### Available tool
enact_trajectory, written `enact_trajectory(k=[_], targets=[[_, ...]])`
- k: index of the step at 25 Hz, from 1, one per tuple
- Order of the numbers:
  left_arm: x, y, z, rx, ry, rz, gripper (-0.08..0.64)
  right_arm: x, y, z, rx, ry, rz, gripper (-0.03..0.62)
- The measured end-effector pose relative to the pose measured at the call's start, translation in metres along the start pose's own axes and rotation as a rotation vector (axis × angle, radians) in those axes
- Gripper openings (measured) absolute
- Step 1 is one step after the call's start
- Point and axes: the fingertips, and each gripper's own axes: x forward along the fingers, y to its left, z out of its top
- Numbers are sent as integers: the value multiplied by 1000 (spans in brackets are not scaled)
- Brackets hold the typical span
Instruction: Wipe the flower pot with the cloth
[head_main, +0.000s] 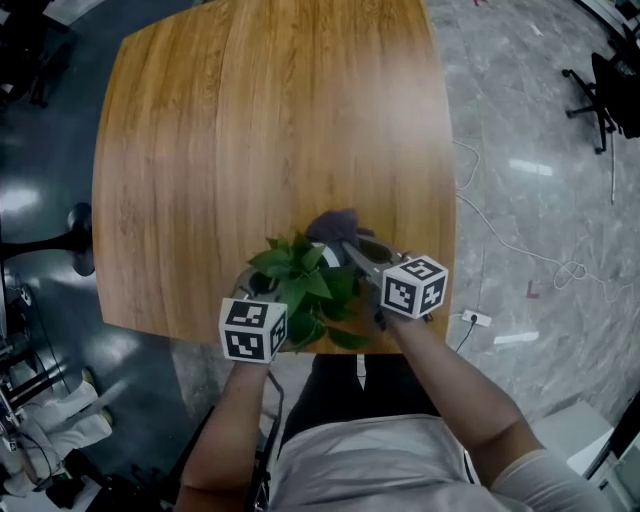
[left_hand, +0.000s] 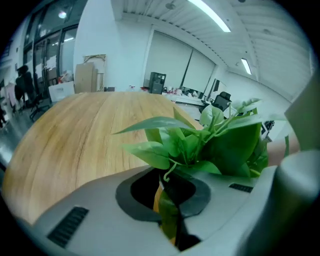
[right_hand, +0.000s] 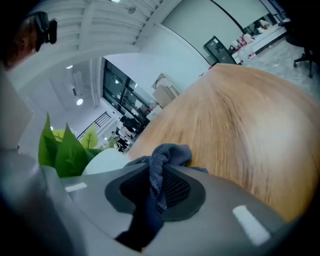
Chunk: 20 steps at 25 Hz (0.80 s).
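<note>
Right at the near edge of the wooden table (head_main: 270, 130), at its 6 o'clock, sits the flower pot (right_hand: 105, 159), and from the head view it is almost buried under its own leafy plant (head_main: 305, 285). Only a pale curve of its side shows, in the right gripper view.

By its look the pot is hard, smooth and probably slippery, top-heavy with that foliage, and close enough to the edge that a firm shove could tip it. The stiff rim or wall is the place to steady it, since the leaves are soft and would likely tear or pull through.

Both forearms reach in from 6 o'clock, one each side of the pot. The left gripper (left_hand: 167, 192) sits at the plant's 8 o'clock, angled steeply down, with its jaws nearly together and a green leaf and a dark stem pinched in the gap. That looks a weak anchor to me.

The right gripper (right_hand: 155, 185) is at 4 o'clock, nearer level and aimed across the pot. Its jaws are clamped on the grey cloth (right_hand: 165, 155), which is limp and bunched and spills past the tips toward the plant's 12 o'clock. I can't tell whether the cloth touches the pot yet.

Beyond, there's only bare tabletop.
</note>
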Motion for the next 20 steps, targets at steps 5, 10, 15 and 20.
enact_trajectory(k=[5,10,15,20], targets=[[4,-9,4,136,20,27,26,-14,40,23,-25,-7,109,60],[-2,-11,12,144,24,31,26,-24,65,36,-30,-13,150,61],[5,-11,14,86,17,34,26,-13,5,-1,-119,144,-57,63],[11,-19,22,49,9,44,25,-16,-6,-15,-297,257,-139,63]])
